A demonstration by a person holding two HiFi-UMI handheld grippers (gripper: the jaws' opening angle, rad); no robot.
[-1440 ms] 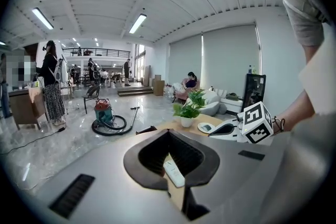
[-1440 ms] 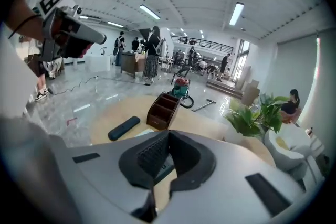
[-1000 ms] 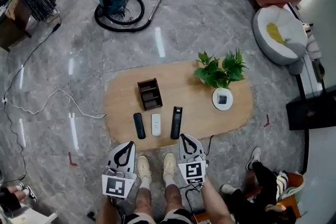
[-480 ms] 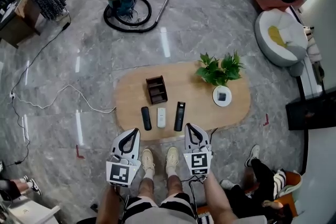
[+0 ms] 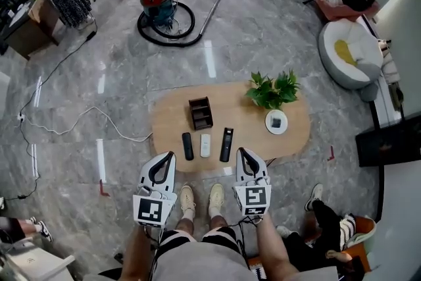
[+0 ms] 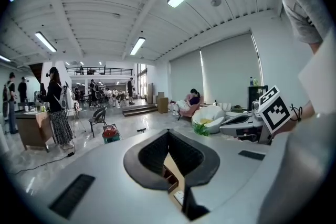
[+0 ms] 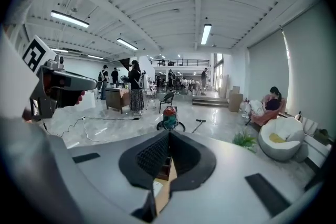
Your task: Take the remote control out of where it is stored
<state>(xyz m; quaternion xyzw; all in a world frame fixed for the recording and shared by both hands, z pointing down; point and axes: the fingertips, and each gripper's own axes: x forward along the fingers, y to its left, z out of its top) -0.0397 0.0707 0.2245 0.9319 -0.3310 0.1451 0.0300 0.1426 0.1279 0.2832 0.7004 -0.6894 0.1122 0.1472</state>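
**Head view.** An oval wooden surface (image 5: 293,141) is seen from high above. A brown storage box (image 5: 200,113) stands near its middle. Three remote controls are laid in a row just in front of the box and apart from it: a black remote (image 5: 187,146), a white remote (image 5: 206,145) and a longer black remote (image 5: 226,145). A plant (image 5: 273,90) and a white dish (image 5: 276,122) are set toward the far right end. The left claw (image 5: 170,155) and the right claw (image 5: 242,152) are held up over the near edge, and nothing is touched by either. Whether anything is left inside the box cannot be told from here.

**Left gripper view.** The jaws are seen pressed together with nothing clamped. Only a sliver of the surface and the box shows through the slit below them.

**Right gripper view.** The jaws are likewise closed on nothing, and they are aimed across the room over the surface.

**Step in hand.** The taking-out is judged to be done, since the remotes lie outside the box. If one more were stored there, a claw would have to be lowered to the box and spread apart first.

**Against the earlier frames.** The surface is now shown smaller and farther off, and more floor is taken in. Both claws have been lifted away from it, while the remotes have been left in the same row.
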